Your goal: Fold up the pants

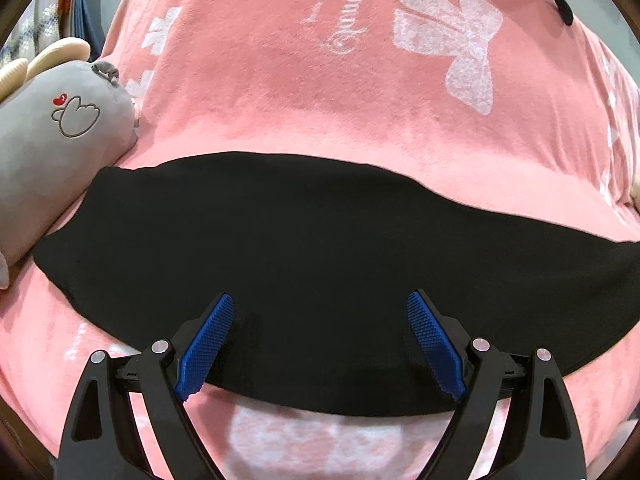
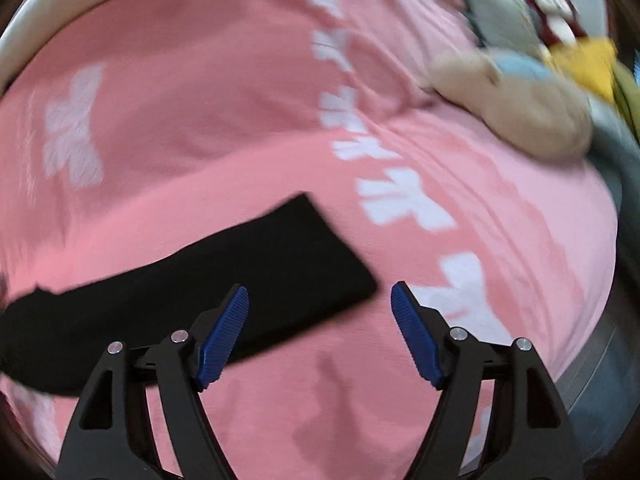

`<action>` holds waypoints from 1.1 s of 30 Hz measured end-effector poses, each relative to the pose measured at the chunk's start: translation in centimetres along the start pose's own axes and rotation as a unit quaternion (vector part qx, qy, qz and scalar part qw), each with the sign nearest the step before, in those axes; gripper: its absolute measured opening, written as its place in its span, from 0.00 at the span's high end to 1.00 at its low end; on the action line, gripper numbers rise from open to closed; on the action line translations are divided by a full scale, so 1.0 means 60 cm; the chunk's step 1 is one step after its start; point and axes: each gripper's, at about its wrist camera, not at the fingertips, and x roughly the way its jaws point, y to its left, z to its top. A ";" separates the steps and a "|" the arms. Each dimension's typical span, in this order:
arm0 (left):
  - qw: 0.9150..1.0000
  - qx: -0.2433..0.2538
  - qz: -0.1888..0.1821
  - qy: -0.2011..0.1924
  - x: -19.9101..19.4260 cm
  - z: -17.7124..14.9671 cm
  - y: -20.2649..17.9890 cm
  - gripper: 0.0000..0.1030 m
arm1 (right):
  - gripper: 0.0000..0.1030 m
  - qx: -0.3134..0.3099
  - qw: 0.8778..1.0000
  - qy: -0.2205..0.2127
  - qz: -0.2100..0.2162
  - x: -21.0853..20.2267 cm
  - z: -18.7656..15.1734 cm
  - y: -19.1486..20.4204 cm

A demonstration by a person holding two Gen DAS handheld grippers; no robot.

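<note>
The black pants (image 1: 320, 260) lie flat as a long band across the pink blanket (image 1: 280, 100) on the bed. The left tongs (image 1: 320, 308) stand wide open over the near edge of the pants, at 6 o'clock, gripping nothing. The right tongs (image 2: 320, 300) are also open and empty, with the pants' end (image 2: 312, 264) toward 9 o'clock. A grey plush toy (image 1: 60, 132) lies at 9 o'clock, touching the pants.

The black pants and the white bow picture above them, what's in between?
Nothing, just bare pink blanket between the pants and the bow, in the left wrist view.
</note>
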 end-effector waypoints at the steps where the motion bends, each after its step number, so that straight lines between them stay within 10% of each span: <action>1: 1.000 -0.001 -0.002 -0.002 0.000 0.000 -0.003 0.16 | 0.30 0.003 1.000 -0.004 0.002 0.000 0.002 -0.016; 11: 1.000 0.030 0.005 -0.002 0.015 0.000 -0.033 0.16 | 0.32 0.025 0.997 0.061 0.031 0.131 -0.001 -0.009; 14: 1.000 0.025 0.003 -0.002 0.018 -0.001 -0.031 0.16 | 0.83 0.056 0.989 0.059 0.121 0.125 0.000 -0.015; 26: 1.000 0.014 0.004 0.018 0.034 -0.012 -0.024 0.16 | 0.82 0.068 0.968 -0.004 0.242 0.018 0.038 0.082; 33: 0.999 0.003 -0.028 0.022 0.018 -0.016 -0.005 0.16 | 0.82 0.073 0.991 -0.009 0.110 0.020 0.059 0.067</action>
